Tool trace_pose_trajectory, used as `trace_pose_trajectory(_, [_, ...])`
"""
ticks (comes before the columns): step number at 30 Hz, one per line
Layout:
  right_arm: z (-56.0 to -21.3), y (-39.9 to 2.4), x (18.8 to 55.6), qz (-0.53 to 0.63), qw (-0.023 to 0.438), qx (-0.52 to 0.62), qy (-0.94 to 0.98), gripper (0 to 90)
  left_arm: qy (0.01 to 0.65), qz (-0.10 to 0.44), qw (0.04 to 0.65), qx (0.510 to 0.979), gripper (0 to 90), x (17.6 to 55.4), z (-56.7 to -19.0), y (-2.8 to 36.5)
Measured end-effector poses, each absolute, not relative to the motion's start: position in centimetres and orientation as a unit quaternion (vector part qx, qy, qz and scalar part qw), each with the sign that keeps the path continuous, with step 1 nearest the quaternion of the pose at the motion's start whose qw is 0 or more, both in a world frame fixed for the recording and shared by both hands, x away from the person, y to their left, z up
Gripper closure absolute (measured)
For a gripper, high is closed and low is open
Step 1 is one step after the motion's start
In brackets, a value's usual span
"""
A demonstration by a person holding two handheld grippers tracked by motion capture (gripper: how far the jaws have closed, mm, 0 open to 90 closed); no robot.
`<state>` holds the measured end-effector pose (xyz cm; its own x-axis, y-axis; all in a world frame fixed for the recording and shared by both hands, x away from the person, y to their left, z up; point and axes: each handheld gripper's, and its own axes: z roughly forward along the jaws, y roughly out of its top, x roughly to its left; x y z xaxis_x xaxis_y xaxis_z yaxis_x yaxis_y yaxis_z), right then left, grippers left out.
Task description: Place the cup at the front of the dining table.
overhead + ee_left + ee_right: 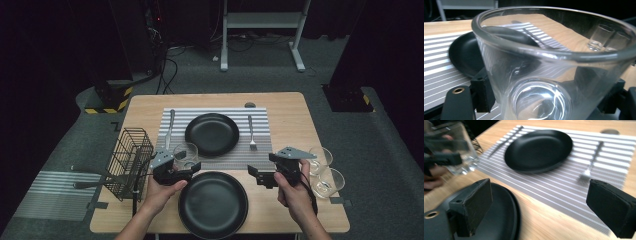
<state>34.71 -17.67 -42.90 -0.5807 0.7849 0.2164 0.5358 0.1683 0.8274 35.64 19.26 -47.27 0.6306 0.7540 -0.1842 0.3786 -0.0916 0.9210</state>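
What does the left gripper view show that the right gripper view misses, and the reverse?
Left gripper view only: two empty glasses standing on the far wooden table. Right gripper view only: the near black plate below its open claw, the knife on the mat's far side, and a round grommet. Shared: the glass gripped by the left claw, the black plate on the striped placemat, and the fork.

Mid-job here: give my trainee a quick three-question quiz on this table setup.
1. True or false: the left tool is shut on a glass.
2. What lies right of the plate on the striped placemat? A) fork B) knife C) spoon
3. How many glasses stand at the table's right edge?

Key: 1 true. 2 A, the fork beside the far plate. 3 two. The right tool is open, holding nothing.
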Motion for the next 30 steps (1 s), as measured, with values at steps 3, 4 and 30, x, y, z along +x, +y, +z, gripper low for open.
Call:
trace_pose_trajectory(3, [-43.8, -19.0, 34.5, 0.461, 0.134, 0.451, 0.752, 6.7, 0.405, 0.178, 0.545, 0.713, 21.9, 35.9, -47.5, 19.9])
trace_pose_trajectory(4, [-44.0, -19.3, 34.4, 0.458, 0.135, 0.453, 0.753, 6.7, 0.406, 0.182, 0.542, 0.712, 22.0, 35.9, -47.6, 20.0])
trace_pose_trajectory(30, [-48.7, -22.5, 33.6, 0.422, 0.134, 0.494, 0.748, 8.0, 0.467, 0.244, 0.470, 0.708, 21.9, 40.5, -51.2, 20.3])
